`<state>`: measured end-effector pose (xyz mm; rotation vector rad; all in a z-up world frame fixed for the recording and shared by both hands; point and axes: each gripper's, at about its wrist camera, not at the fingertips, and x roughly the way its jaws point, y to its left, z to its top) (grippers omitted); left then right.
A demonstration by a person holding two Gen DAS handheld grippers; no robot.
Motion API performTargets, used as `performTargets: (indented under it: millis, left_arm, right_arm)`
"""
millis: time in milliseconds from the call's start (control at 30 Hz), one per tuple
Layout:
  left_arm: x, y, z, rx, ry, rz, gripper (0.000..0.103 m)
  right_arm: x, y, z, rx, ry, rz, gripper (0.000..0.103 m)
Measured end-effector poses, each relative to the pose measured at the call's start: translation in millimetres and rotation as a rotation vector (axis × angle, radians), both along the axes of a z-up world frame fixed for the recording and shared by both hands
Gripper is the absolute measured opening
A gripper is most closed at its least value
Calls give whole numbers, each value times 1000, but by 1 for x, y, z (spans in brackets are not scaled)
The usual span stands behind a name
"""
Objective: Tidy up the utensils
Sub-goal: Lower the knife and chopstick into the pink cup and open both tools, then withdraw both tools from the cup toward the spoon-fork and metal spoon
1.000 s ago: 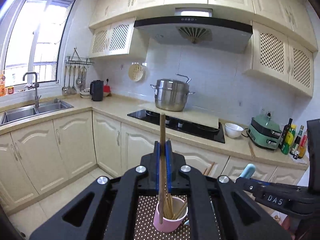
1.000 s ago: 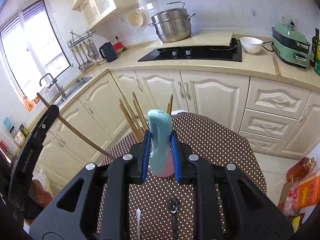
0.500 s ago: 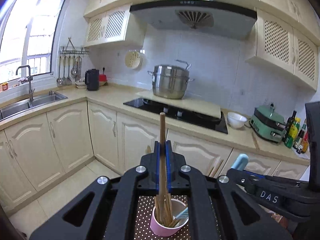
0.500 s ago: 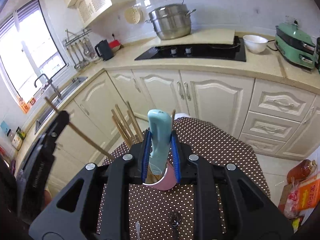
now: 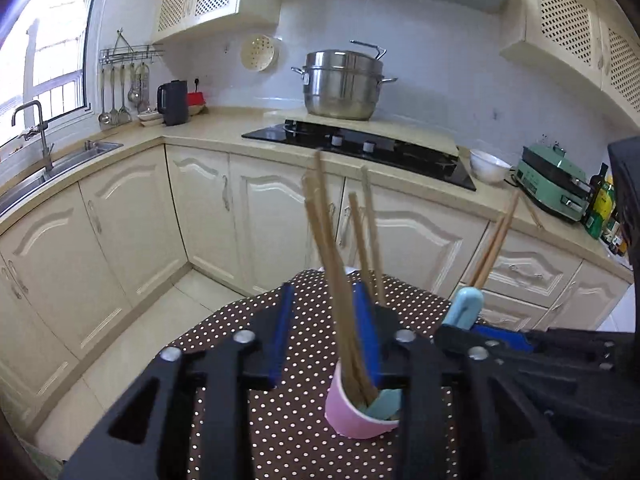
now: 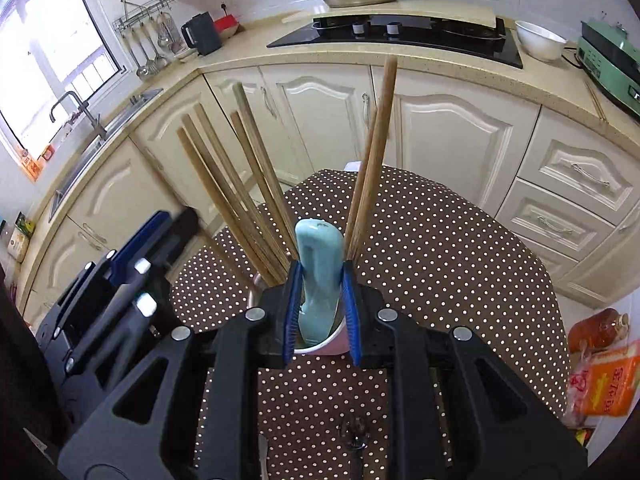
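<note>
While right gripper (image 6: 322, 312) clamps spatula (image 6: 318, 272), only left view shows cup (image 5: 352, 412) interior.

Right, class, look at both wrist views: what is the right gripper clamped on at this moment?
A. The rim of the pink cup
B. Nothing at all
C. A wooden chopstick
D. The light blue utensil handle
D: in the right wrist view the right gripper has both blue pads pressed against the light blue handle, whose lower end sits inside the pink cup among the chopsticks.

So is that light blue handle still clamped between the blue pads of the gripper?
Yes: in the right wrist view the right gripper has both blue pads pressed against the light blue handle, whose lower end sits in the pink cup.
</note>
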<state>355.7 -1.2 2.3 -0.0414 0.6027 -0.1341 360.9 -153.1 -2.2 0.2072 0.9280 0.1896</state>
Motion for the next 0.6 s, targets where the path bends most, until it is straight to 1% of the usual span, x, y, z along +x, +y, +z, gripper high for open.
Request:
performTargets:
  millis: [133, 200, 233, 267, 300, 400, 500, 600]
  left_arm:
    - [-4, 6, -9, 29, 5, 3, 39]
    - [-8, 11, -12, 33, 9, 8, 40]
    - [-9, 14, -13, 34, 12, 9, 40]
    - [-12, 16, -14, 36, 16, 10, 40]
    - [-14, 16, -14, 37, 15, 11, 40]
    - [-22, 19, -12, 43, 12, 14, 42]
    - [-31, 21, -8, 44, 2, 18, 43]
    - [-41, 24, -3, 44, -4, 20, 45]
  right_arm:
    - [-4, -7, 0, 34, 5, 2, 21]
    - [-8, -10, 2, 35, -3, 5, 25]
    - [-11, -11, 4, 36, -18, -2, 35]
    - [-12, -12, 6, 35, -31, -7, 55]
    - [-17, -12, 9, 27, -60, -13, 60]
    - [-27, -10, 15, -10, -92, -10, 60]
    - [-33, -12, 15, 9, -76, -8, 60]
    - [-44, -12, 17, -2, -77, -12, 60]
